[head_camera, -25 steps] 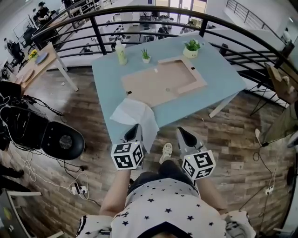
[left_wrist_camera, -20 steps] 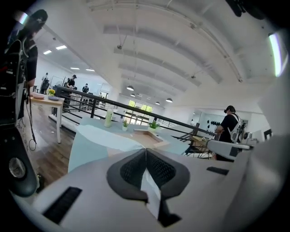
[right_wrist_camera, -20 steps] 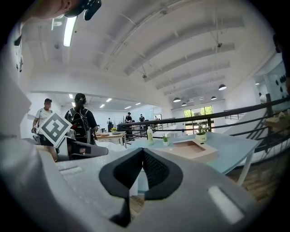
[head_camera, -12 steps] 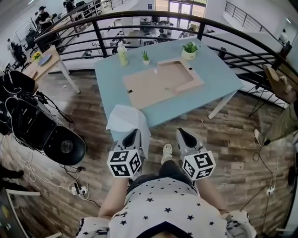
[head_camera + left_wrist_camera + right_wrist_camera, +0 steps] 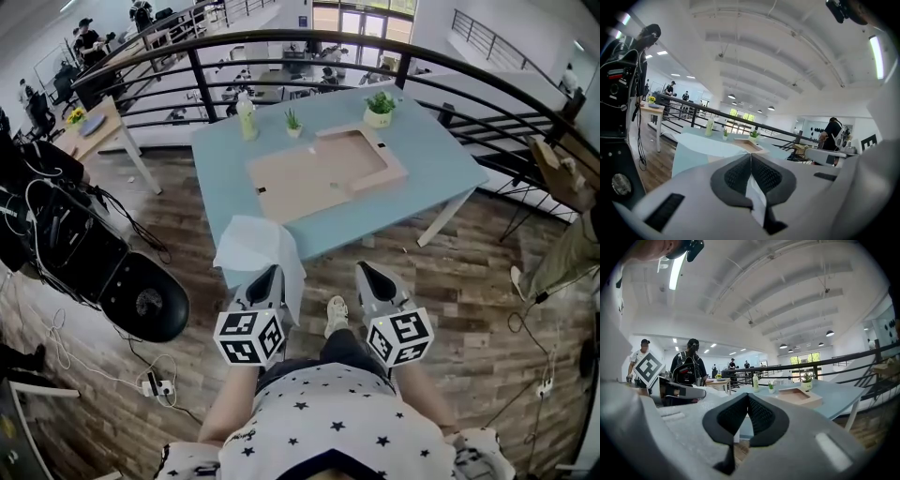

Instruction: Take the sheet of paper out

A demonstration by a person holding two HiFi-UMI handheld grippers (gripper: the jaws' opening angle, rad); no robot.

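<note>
Left gripper [image 5: 751,164] is pinched shut on the sheet of paper [image 5: 255,247], which hangs left of centre, clear of the wooden frame [image 5: 323,169] on the table [image 5: 441,155]; right gripper [image 5: 748,411] is closed and empty; removal is judged done, and any further move needs only a firm pinch.

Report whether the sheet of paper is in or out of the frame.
Out: the sheet of paper hangs pinched in the left tongs, clear of the frame.
</note>
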